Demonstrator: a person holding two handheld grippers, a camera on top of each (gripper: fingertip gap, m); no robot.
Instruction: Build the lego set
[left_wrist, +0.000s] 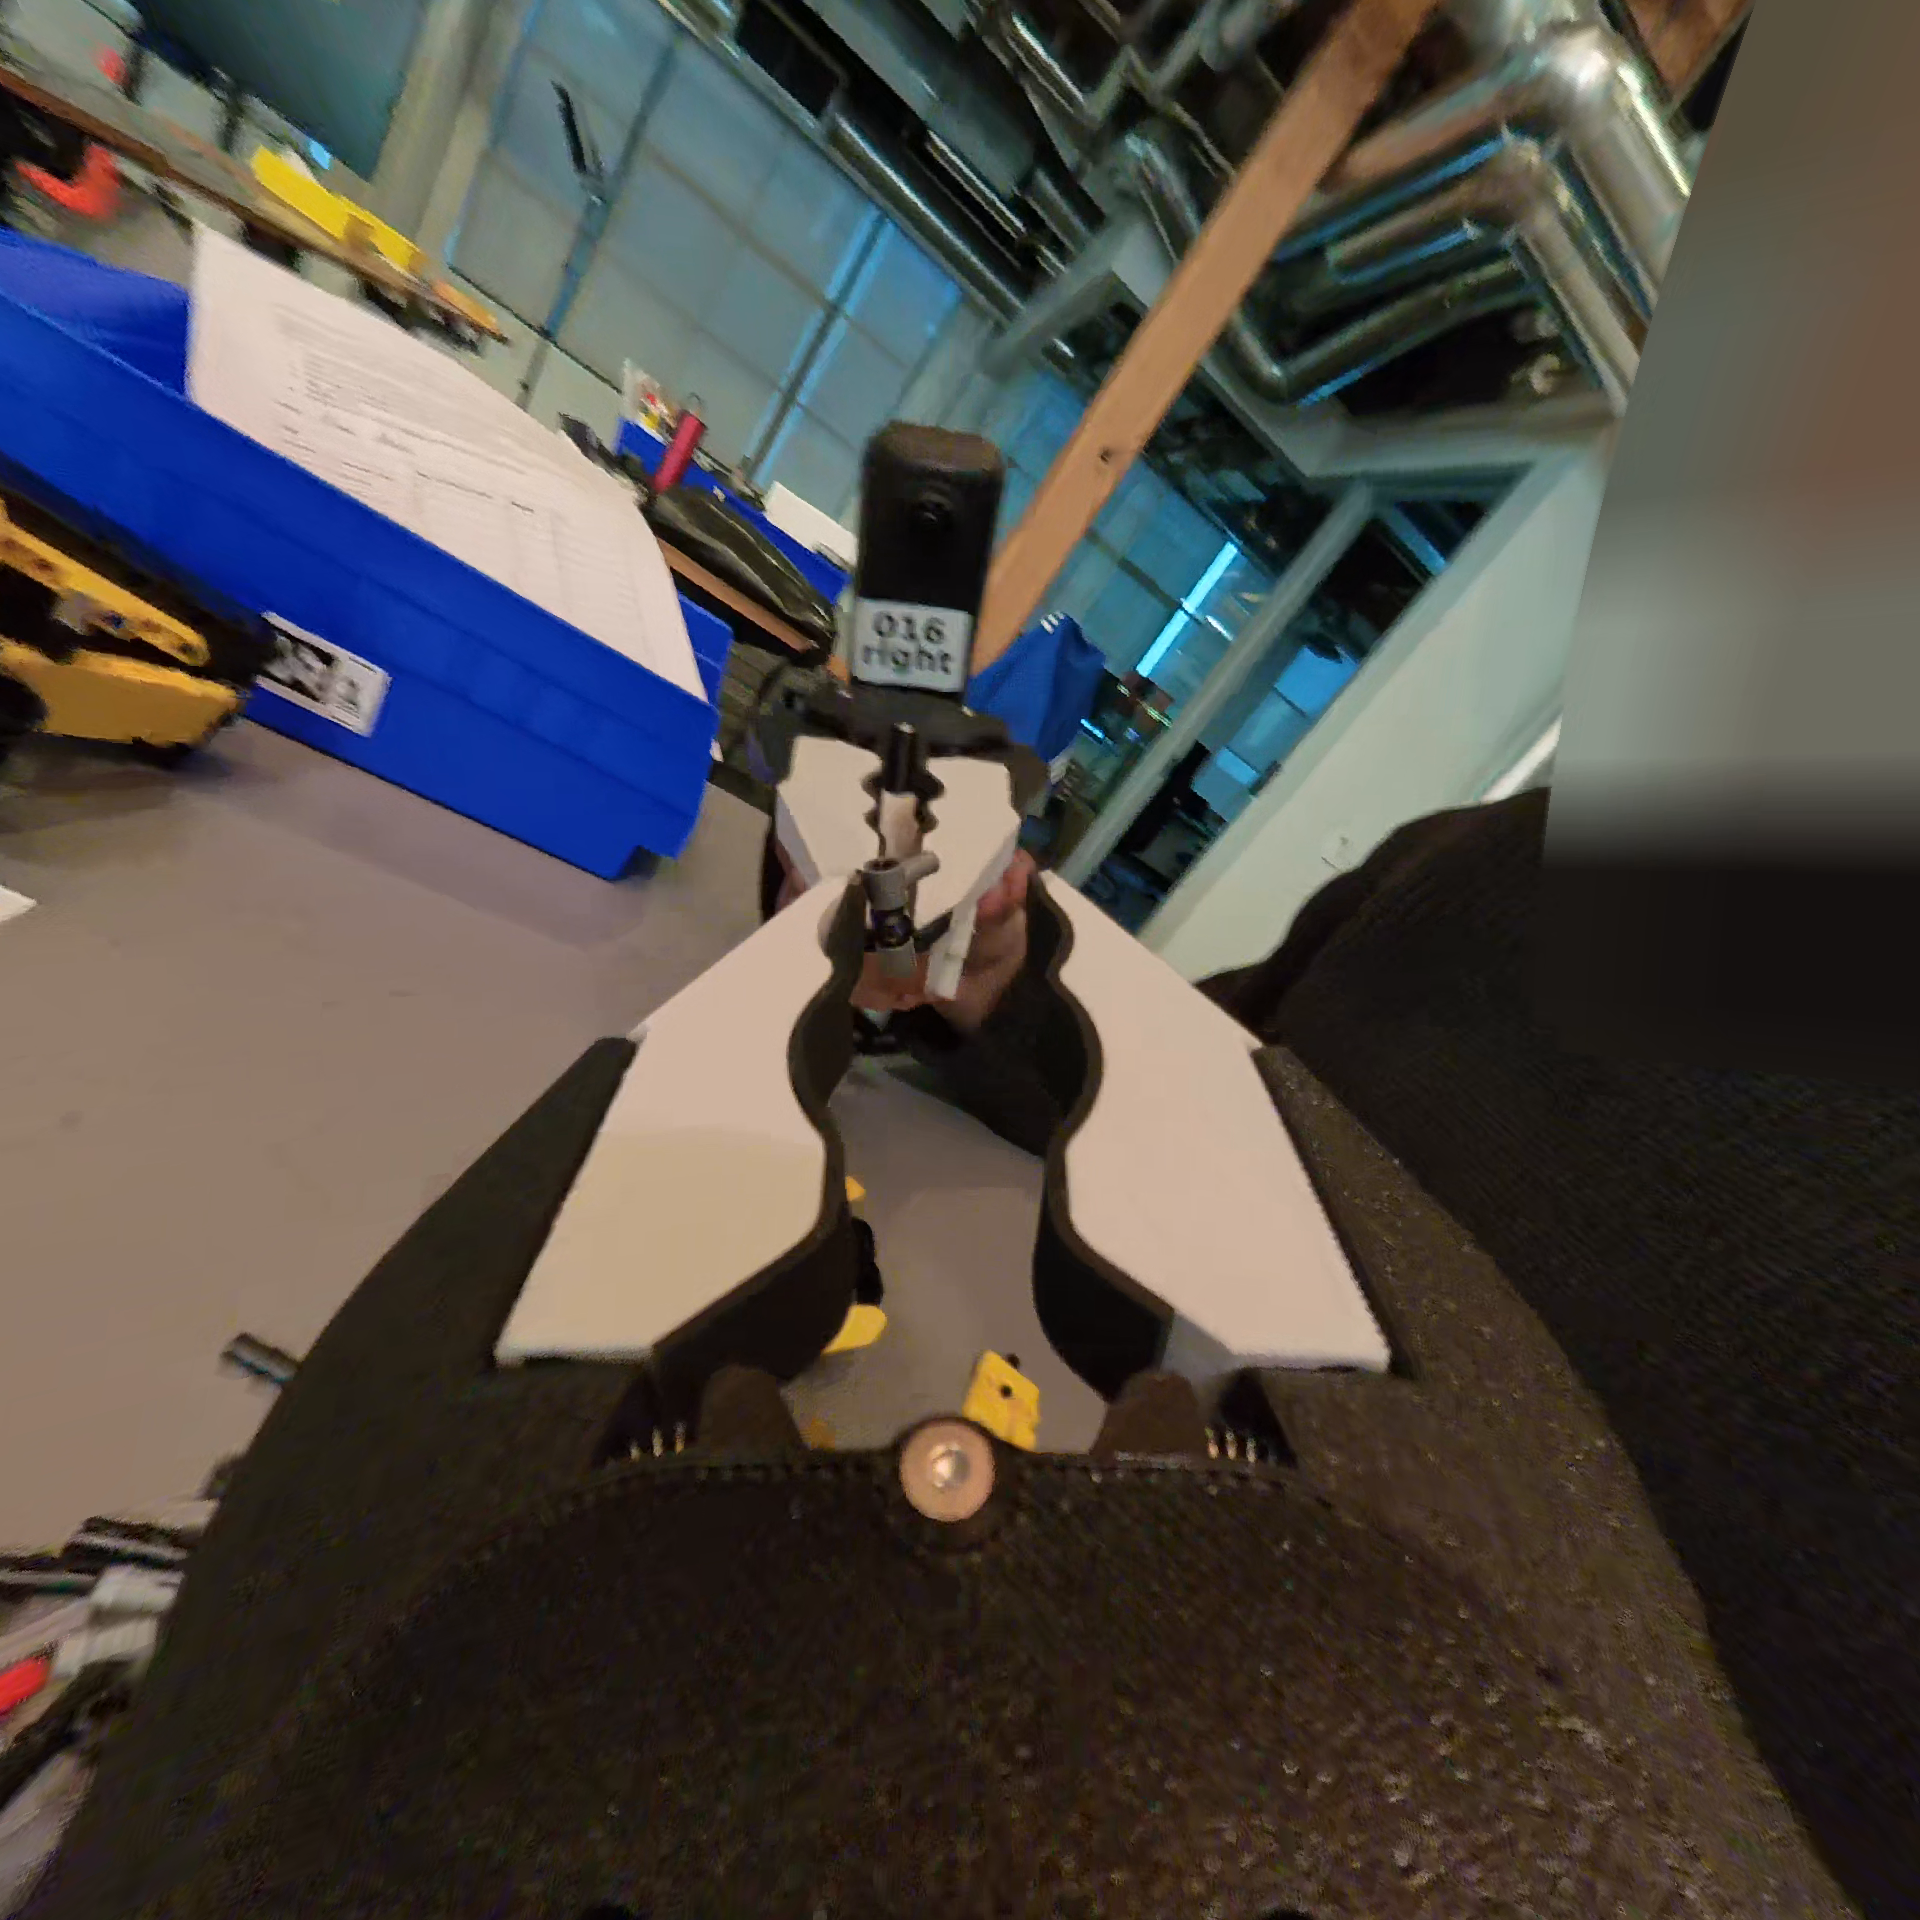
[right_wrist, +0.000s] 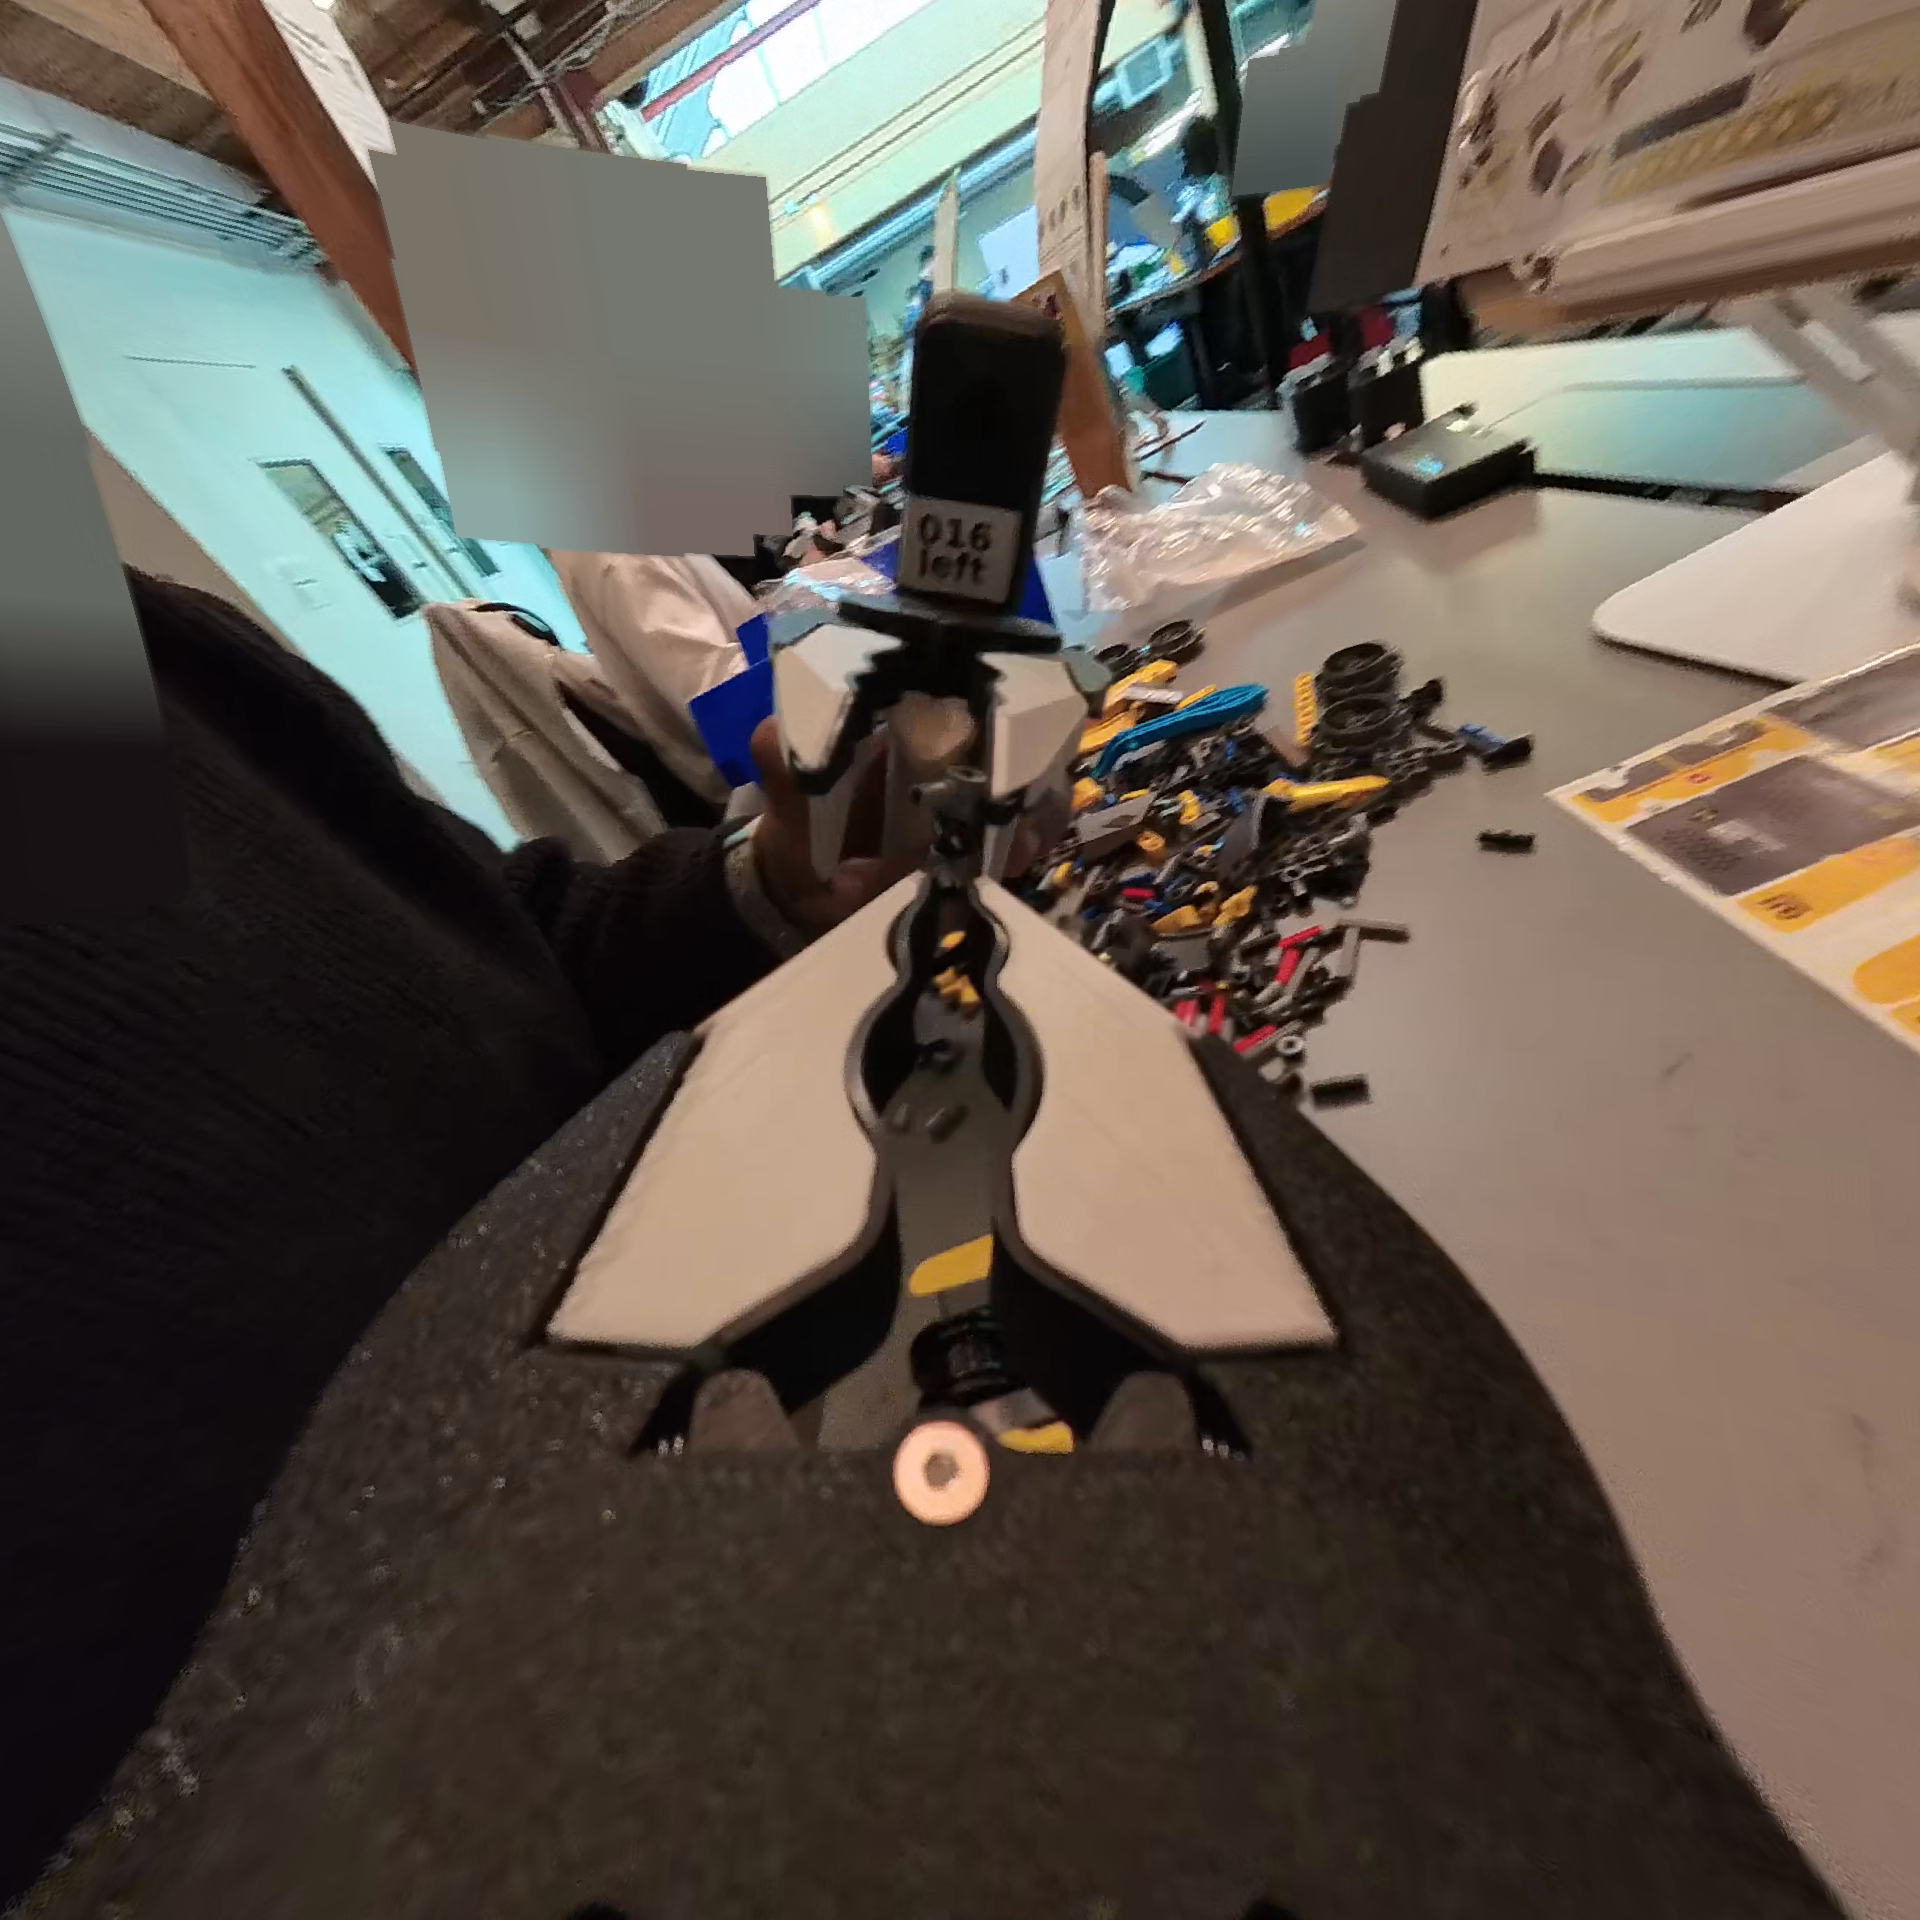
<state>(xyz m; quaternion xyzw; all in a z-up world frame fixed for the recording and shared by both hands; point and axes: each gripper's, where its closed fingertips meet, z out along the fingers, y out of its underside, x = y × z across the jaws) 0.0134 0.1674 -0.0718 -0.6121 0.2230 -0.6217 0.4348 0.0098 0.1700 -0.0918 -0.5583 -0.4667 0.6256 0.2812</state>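
Note:
My two grippers face each other tip to tip above a grey table (left_wrist: 312, 987). My right gripper (right_wrist: 951, 883) is shut on a thin stack of small building parts (right_wrist: 956, 821): a black pin, a pale axle and a grey connector (left_wrist: 899, 868). In the left wrist view the right gripper (left_wrist: 902, 800) holds this stack pointing toward me. My left gripper (left_wrist: 945, 904) stands a little open. The stack's free end lies between its tips, close to its left finger (left_wrist: 727, 1039). In the right wrist view the left gripper (right_wrist: 935, 769) shows just beyond the stack.
A blue bin (left_wrist: 468, 665) with a paper sheet on top and a yellow-and-black model (left_wrist: 94, 644) stand at the left. A heap of small parts (right_wrist: 1226, 831), a printed sheet (right_wrist: 1766, 810), plastic bags (right_wrist: 1205, 530) and a white stand base (right_wrist: 1766, 582) lie at the right. A dark sleeve (right_wrist: 260, 935) is close. The tips of both grippers are at nearly the same place.

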